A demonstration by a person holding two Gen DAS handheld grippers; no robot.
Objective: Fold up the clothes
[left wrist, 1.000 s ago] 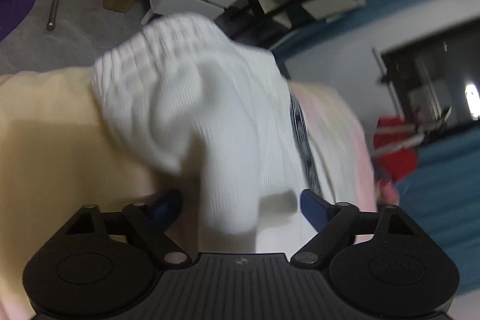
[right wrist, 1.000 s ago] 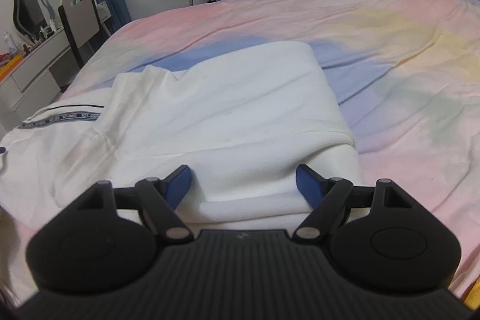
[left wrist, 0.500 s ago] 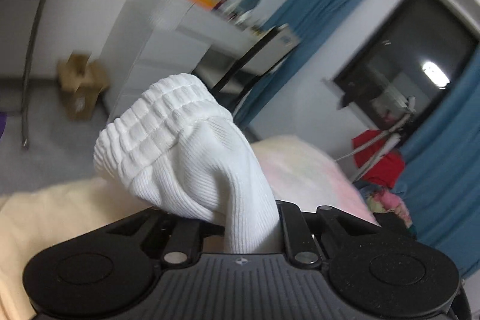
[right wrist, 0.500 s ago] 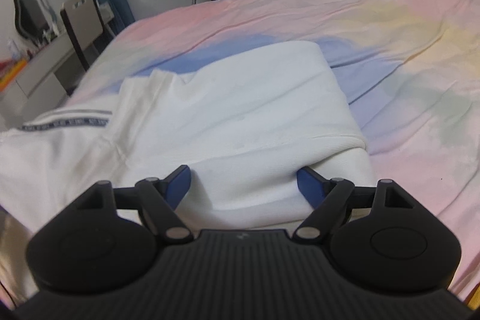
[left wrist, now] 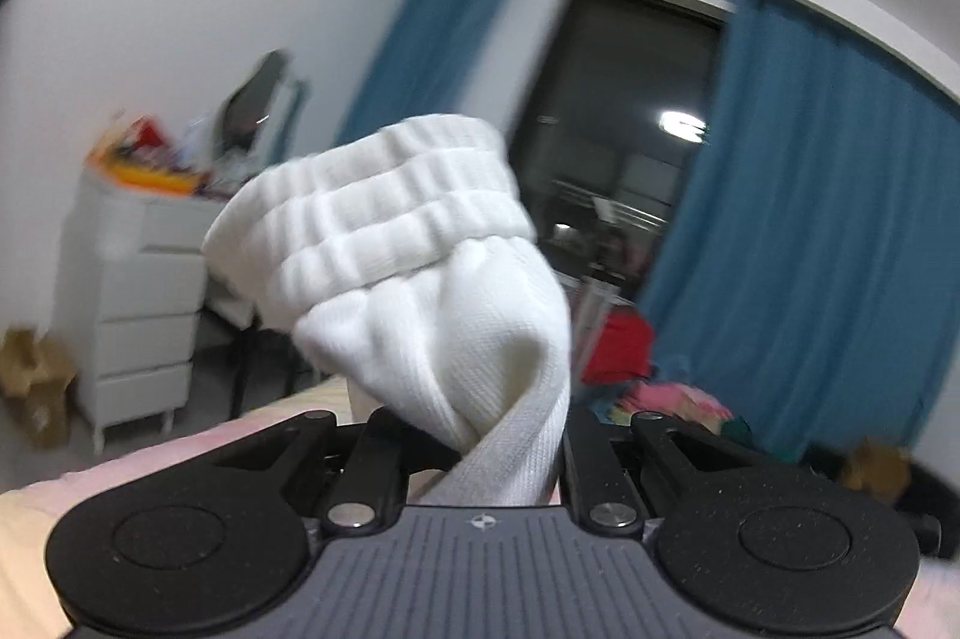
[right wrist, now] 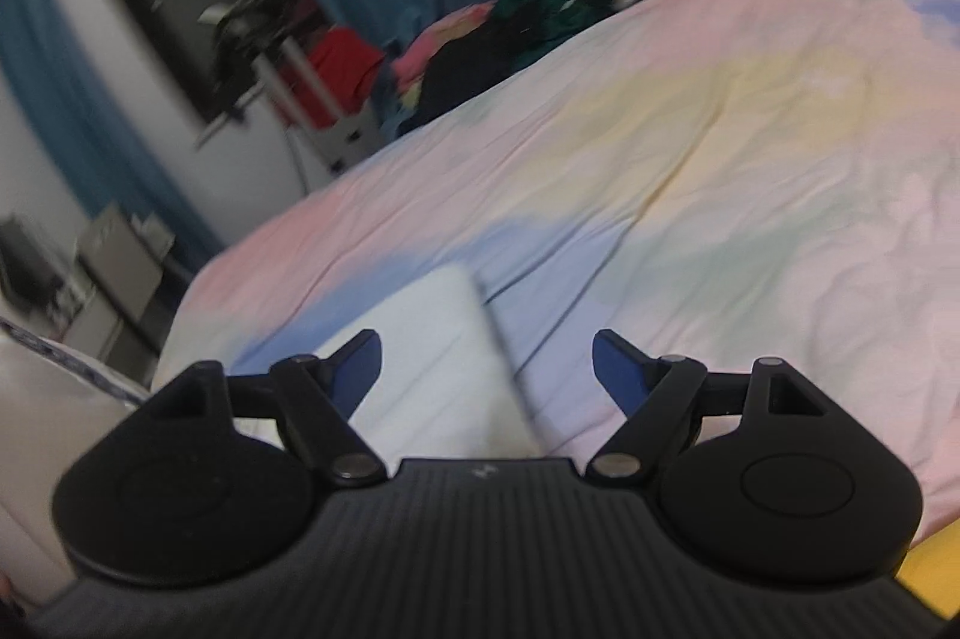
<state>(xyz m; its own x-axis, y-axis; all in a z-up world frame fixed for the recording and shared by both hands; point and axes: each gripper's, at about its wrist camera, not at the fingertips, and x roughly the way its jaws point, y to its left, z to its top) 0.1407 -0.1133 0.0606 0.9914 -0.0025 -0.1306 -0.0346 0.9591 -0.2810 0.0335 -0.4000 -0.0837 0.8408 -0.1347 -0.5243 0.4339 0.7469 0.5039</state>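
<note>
Here the left hand-held gripper point(left wrist: 480, 450) clenches the white sleeve cuff point(left wrist: 384, 225); the right hand-held gripper point(right wrist: 486, 360) gapes.

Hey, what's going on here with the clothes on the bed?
A person is folding a white garment on the bed using two handheld claws. The left claw is shut on a ribbed cuff and holds it up in the air. The right claw is open, above the rest of the garment lying on the pastel sheet, gripping nothing.
</note>
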